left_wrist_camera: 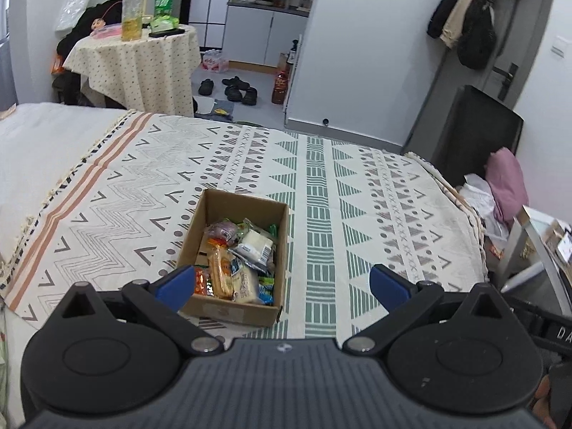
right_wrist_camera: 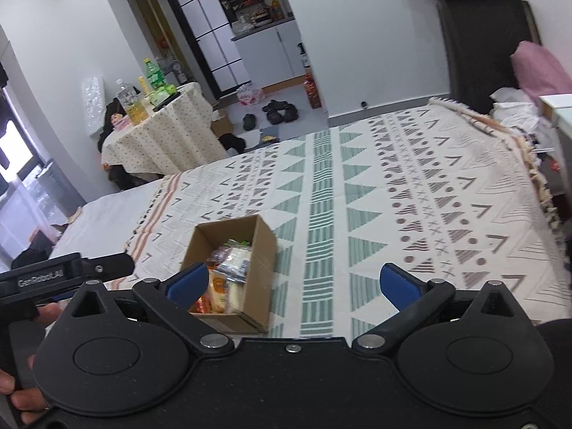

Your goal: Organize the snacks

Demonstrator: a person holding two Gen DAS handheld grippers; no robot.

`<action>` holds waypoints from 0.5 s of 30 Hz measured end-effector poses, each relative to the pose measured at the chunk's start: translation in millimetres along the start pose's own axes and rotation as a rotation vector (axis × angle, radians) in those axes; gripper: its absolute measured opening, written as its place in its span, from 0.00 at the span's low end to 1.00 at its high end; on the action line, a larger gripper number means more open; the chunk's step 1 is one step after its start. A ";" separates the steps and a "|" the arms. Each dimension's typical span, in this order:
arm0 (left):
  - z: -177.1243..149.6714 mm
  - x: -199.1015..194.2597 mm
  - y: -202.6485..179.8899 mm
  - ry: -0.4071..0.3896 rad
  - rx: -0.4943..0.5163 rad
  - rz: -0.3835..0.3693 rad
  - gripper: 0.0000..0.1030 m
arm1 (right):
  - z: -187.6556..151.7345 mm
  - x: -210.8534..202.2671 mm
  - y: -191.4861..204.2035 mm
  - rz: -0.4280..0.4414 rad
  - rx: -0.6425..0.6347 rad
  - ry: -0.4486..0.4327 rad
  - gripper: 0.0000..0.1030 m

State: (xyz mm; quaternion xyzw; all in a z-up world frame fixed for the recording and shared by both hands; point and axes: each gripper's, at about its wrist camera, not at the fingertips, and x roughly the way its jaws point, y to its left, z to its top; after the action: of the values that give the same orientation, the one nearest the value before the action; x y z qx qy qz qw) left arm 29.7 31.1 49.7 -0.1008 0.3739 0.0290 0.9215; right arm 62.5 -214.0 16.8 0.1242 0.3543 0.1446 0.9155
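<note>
My left gripper's [left_wrist_camera: 282, 286] blue finger [left_wrist_camera: 177, 286] cuts off the near corner of the cardboard box [left_wrist_camera: 246, 309]; several snack packets [left_wrist_camera: 236, 261] overlap, labels unreadable. The box sits toward the bed's [left_wrist_camera: 357, 214] near edge, filled with wrapped snacks. Both my left and right gripper [right_wrist_camera: 298, 286] stand wide apart, holding nothing.

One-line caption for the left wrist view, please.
Left gripper open and empty above a cardboard box of packaged snacks on a patterned bedspread.

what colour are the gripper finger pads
Blue, on black arms; clearest in the left wrist view, on the left gripper pads.
</note>
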 end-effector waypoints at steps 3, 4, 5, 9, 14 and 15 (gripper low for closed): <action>-5.0 -8.6 -2.8 -0.010 0.041 -0.004 1.00 | -5.1 -9.9 -3.6 -0.014 0.003 -0.009 1.00; -6.7 -10.8 -2.4 -0.013 0.045 -0.002 1.00 | -6.8 -12.6 -4.8 -0.019 0.006 -0.010 1.00; -8.8 -12.9 -2.2 -0.013 0.052 0.004 1.00 | -8.4 -15.1 -5.8 -0.023 0.011 -0.011 1.00; -15.2 -22.4 -2.5 -0.029 0.090 0.013 1.00 | -16.7 -24.9 -9.4 -0.043 0.017 -0.016 1.00; -19.2 -27.6 -3.2 -0.031 0.121 0.017 1.00 | -24.8 -35.5 -14.9 -0.064 0.038 -0.035 1.00; -19.6 -28.0 -3.3 -0.032 0.125 0.017 1.00 | -25.8 -37.1 -16.0 -0.065 0.038 -0.033 1.00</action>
State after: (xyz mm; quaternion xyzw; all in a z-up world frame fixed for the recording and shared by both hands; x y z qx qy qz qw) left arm -3.4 24.4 55.9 -0.0395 0.3609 0.0148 0.9317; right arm 21.5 -238.6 15.7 0.1321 0.3456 0.1060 0.9229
